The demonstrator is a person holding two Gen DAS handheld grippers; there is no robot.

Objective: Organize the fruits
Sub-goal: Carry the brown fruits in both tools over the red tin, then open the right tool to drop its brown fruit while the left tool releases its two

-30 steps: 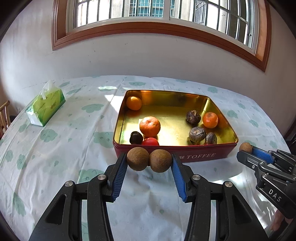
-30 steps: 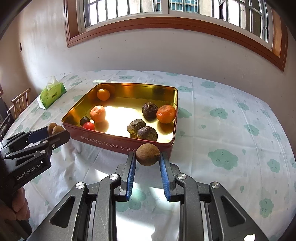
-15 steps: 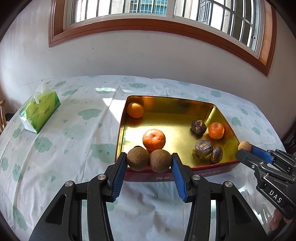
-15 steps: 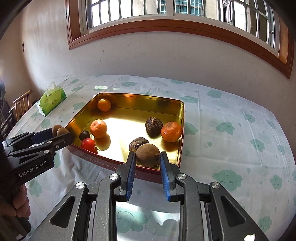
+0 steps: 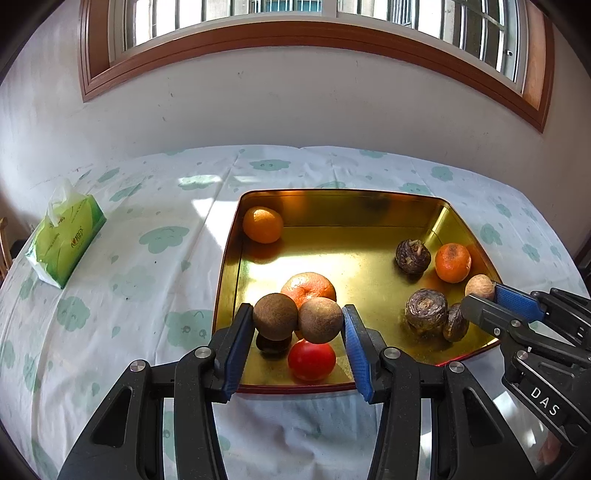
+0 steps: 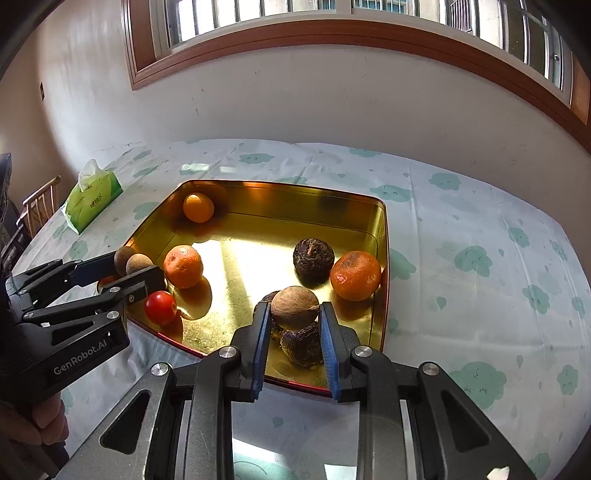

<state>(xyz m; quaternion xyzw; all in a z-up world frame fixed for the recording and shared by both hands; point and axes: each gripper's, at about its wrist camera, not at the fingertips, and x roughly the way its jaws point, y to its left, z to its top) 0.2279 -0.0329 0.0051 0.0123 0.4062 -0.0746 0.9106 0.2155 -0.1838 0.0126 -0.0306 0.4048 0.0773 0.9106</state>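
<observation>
Bright daylight from the window [image 5: 295, 7] behind my table [image 5: 129, 258] pours in. It glares hard off the gold floor of the tin [image 6: 243, 258], and the fruit throws short dark shadows toward me. Both views are sharp mid-frame, but the fisheye bows the table's far edge and blackens the corners.

Left gripper [image 5: 298, 320]: black angular frame, blue ribbed pads, round silver screws at the finger joints; white "GenRobot.AI" lettering at 8 o'clock in the right view. Right gripper [image 6: 294, 309]: identical build, marked "DAS". Bare hand [image 6: 44, 428] skin at 8 o'clock.
</observation>
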